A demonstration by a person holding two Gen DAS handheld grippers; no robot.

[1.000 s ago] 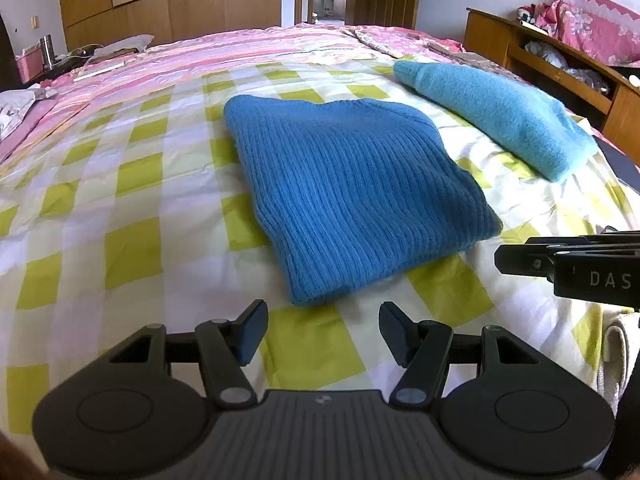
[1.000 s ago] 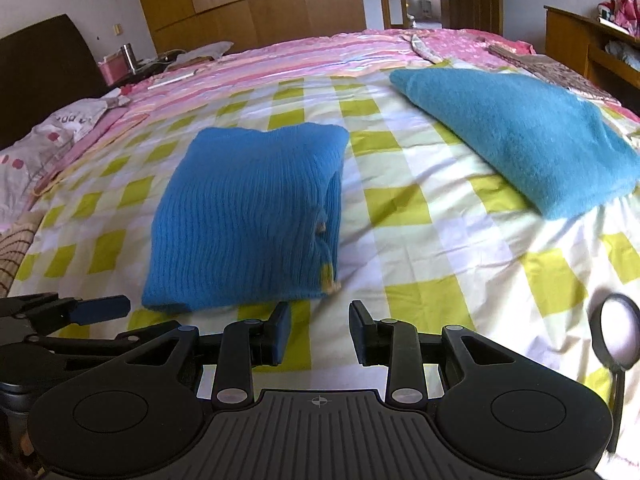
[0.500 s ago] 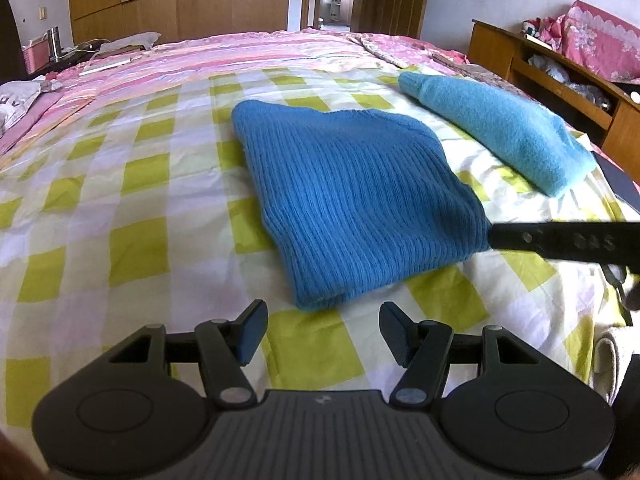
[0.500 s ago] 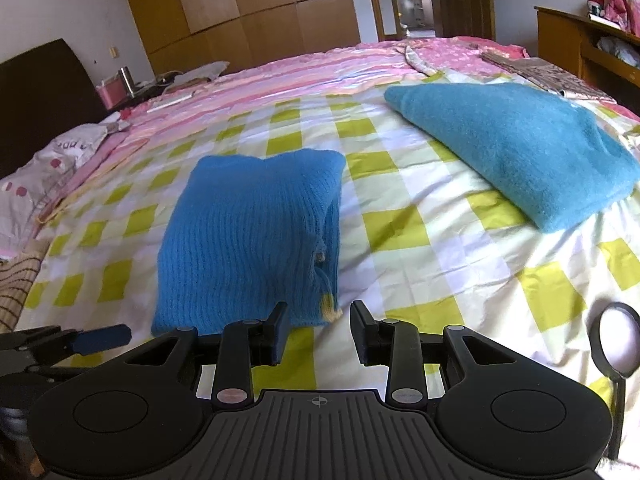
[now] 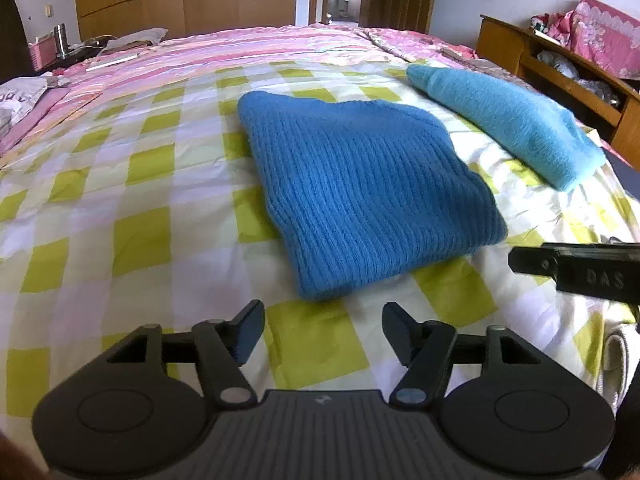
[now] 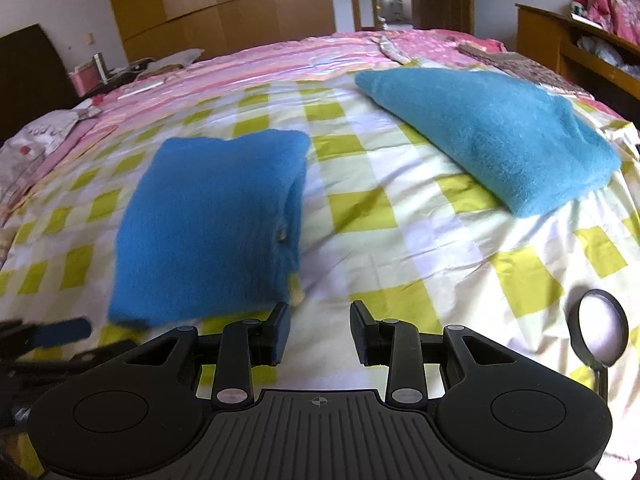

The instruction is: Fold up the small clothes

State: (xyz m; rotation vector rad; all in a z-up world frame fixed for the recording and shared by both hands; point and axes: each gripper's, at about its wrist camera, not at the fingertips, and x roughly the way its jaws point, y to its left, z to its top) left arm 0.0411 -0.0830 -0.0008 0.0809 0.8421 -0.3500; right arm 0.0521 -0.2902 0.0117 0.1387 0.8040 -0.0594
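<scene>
Both tongs, left (image 5: pixel 323 330) and right (image 6: pixel 319 332): matte black, ribbed central plate, round side discs, silver pivot screws, dark-blue pads (image 6: pixel 280 330).

Left gripper (image 5: pixel 323 330): jaws apart, nothing between, bare sheet (image 5: pixel 152 216) under and ahead.
Front: sweater (image 5: pixel 360 200) lies folded just past the fingertips, blocking the straight line forward.
Left side: wide run of checked sheet, flat, nothing on it.
Right side: right gripper (image 6: pixel 319 330) pokes in low, near the sweater's corner, narrowing that lane.
Right gripper: jaws apart, sheet showing between.
Gap: clear strip of sheet between sweater and towel (image 6: pixel 492 136).
Far right: towel is a thick hump; round black ring (image 6: pixel 599 334) stands beside the gripper.
Far edge: pink cover (image 5: pixel 240 52), clutter at its left edge.
</scene>
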